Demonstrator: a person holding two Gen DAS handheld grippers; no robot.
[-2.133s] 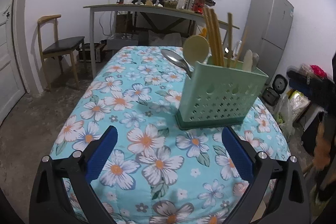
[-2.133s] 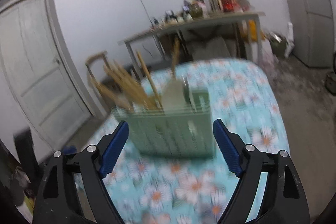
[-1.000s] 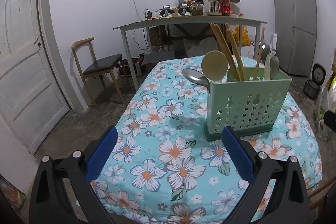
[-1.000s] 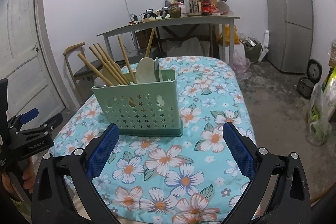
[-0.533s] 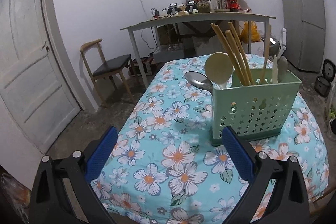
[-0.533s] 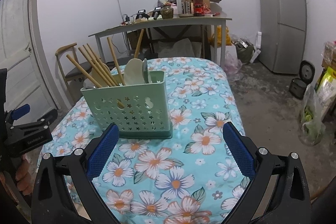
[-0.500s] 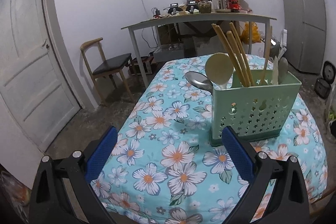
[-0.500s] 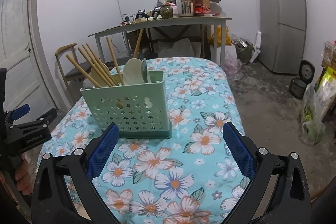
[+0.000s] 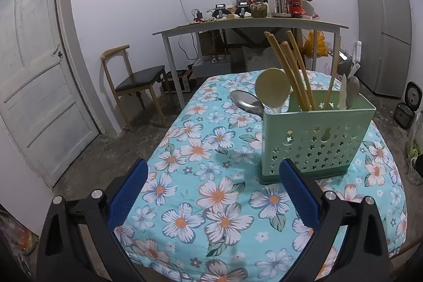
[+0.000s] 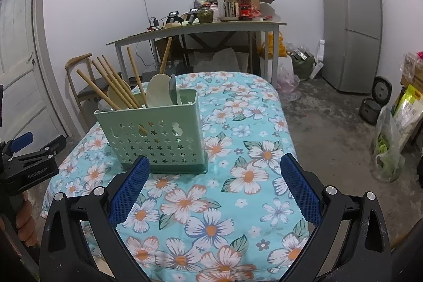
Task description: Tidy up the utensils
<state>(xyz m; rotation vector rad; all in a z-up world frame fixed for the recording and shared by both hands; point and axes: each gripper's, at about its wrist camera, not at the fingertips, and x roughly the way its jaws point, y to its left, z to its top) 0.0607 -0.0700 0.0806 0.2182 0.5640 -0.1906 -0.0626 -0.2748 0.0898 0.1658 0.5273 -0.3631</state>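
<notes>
Judging from both wrist views, we reckon the job's basically done: every utensil we can see sits in the green caddy [image 9: 317, 139], w/ nothing loose on the floral tabletop [image 9: 211, 192] that we can spot. Left gripper [image 9: 211, 194] hangs over the near edge w/ blue pads spread wide apart, empty; right gripper [image 10: 215, 189] likewise wide apart, empty, caddy just ahead and a bit left of it. Caddy stands upright near the tabletop's middle, long side running roughly across both views. Inside, the wooden chopsticks [image 9: 290, 73] stand handle-down-ish, long axes steep but fanned out, leaning toward the door side; a lone stick [image 9: 333, 70] is nearly vertical. Pale spoon [image 9: 272, 87] has its bowl up, and the metal spoon [image 9: 244, 101] tips out over the caddy's left end, bowl up too. Two more spoon-like pieces [image 9: 350, 91] stick up at the other end. What's left, we'd guess, is maybe straightening the leaners, or nothing at all.
</notes>
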